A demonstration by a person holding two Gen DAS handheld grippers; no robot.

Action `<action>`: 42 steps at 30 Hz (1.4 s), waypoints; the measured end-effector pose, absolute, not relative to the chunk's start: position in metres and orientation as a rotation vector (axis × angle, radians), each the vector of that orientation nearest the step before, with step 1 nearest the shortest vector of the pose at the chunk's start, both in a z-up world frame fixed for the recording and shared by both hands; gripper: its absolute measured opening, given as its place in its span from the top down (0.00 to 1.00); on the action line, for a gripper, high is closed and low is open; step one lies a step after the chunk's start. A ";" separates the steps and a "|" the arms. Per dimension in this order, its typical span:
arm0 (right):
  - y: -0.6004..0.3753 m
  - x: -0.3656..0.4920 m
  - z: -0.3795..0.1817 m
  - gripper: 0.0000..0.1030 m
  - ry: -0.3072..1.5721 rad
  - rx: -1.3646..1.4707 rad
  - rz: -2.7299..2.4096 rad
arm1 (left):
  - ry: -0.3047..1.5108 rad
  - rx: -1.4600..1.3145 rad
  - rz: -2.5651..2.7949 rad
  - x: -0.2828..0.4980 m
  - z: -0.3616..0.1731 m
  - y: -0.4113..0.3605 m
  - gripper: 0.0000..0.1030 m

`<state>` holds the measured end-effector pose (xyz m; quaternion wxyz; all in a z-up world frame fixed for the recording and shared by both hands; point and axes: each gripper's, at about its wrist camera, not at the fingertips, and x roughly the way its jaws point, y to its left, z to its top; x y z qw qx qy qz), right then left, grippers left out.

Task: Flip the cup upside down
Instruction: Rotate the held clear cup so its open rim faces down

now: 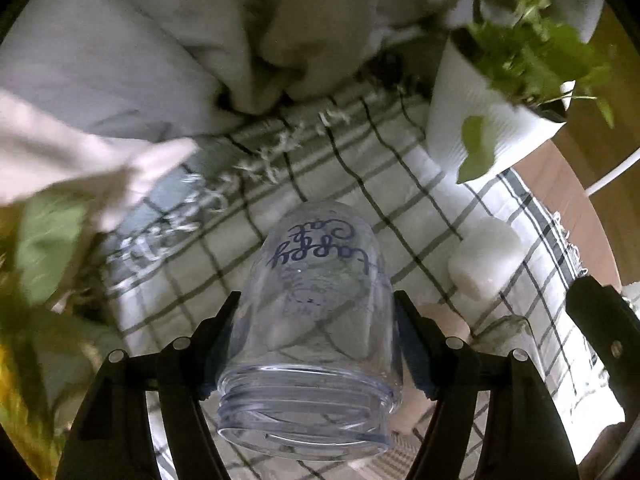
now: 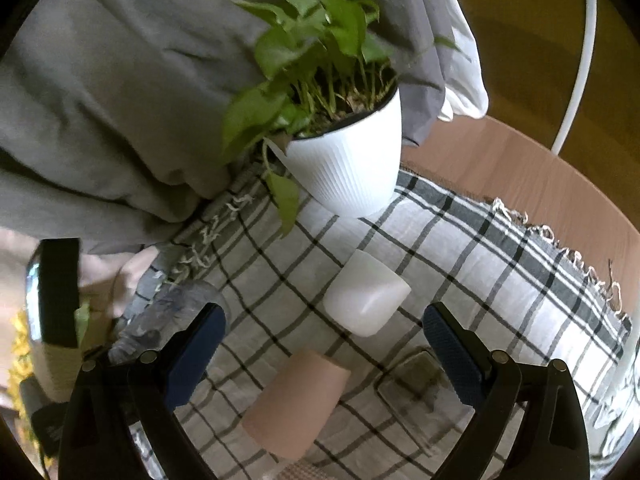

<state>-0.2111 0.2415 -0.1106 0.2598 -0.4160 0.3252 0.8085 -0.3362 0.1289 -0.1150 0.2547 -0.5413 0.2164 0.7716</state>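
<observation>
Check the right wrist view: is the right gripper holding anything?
No. The right gripper hangs open above the checked cloth, its fingers apart with the pink cup lying untouched between them.

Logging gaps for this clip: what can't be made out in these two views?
- Clear cup, left wrist view: whether it touches the checked cloth; cup and left tongs hide that.
- Same cup, right wrist view: mostly behind a right tongs finger.
- Pink cup: blurred.

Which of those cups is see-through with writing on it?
The clear cup held between the left jaws; the white cup and pink cup are opaque and plain.
</observation>
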 end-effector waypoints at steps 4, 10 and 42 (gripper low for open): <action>0.232 -0.196 -0.099 0.03 0.831 -1.155 2.275 | 0.522 -1.409 2.208 -0.296 -0.101 0.095 0.30; 0.201 -0.168 -0.089 0.03 0.700 -1.265 2.436 | 0.322 -1.438 2.333 -0.226 -0.089 0.036 0.30; 0.110 -0.071 -0.179 0.03 0.182 -1.743 2.556 | 0.019 -1.782 2.464 -0.093 -0.215 -0.066 0.31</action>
